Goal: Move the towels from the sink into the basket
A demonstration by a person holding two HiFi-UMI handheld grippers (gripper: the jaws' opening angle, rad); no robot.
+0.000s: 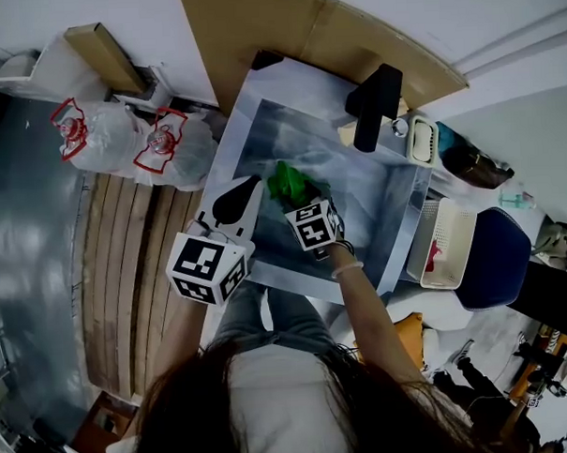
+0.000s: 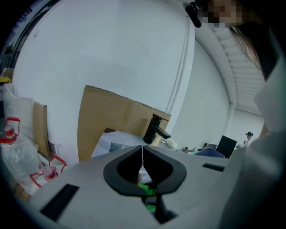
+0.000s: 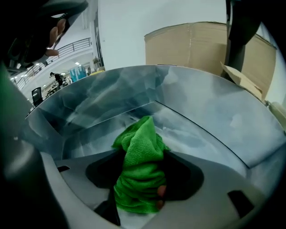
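Note:
A crumpled green towel [image 1: 289, 181] lies on the floor of the steel sink [image 1: 381, 202]. My right gripper [image 1: 298, 204] reaches down into the sink over it. In the right gripper view the towel [image 3: 142, 154] sits between the wide-spread black jaws of that gripper [image 3: 142, 179], which stands open, with the sink wall [image 3: 205, 116] behind. My left gripper [image 1: 250, 187] hovers at the sink's left side, beside the towel. Its jaws [image 2: 142, 156] meet in a thin line, shut with nothing in them. The white basket [image 1: 445, 225] stands right of the sink with something red inside.
A black tap [image 1: 374, 102] rises at the sink's far rim, beside a white dish [image 1: 420, 138]. Cardboard [image 1: 256, 30] leans on the wall behind. Tied plastic bags [image 1: 130, 138] lie on the floor to the left. A blue chair [image 1: 499, 258] is by the basket.

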